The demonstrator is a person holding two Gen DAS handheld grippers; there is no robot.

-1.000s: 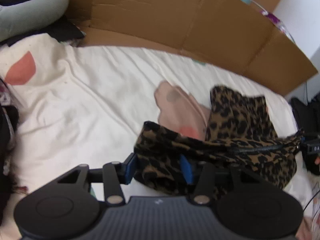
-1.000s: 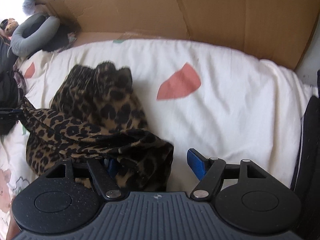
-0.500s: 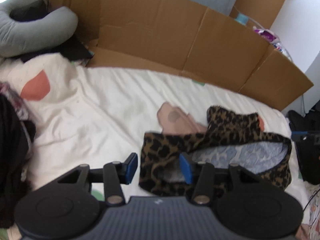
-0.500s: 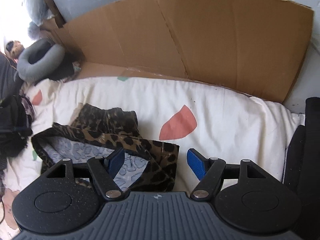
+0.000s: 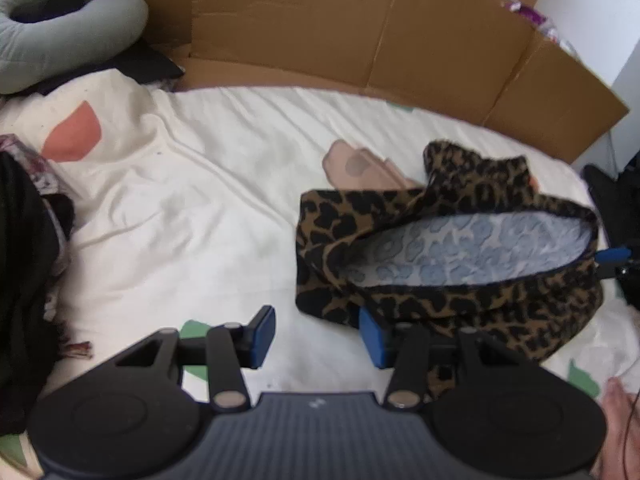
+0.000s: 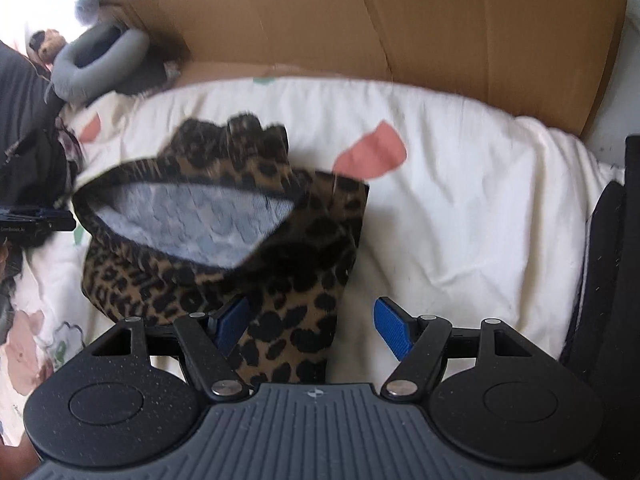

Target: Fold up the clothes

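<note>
On the white bed sheet [image 5: 168,200], the left camera shows the leopard skirt [image 5: 460,280] lying with its waist gaping open, so the pale inside shows. The left gripper [image 5: 316,336] has its jaws apart with nothing between them; one blue pad sits inside the waist edge, likely to stretch it flat.

From the right camera, the right gripper [image 6: 316,324] also has wide jaws, one pad tucked under the skirt's cloth, pulling the other way.
</note>
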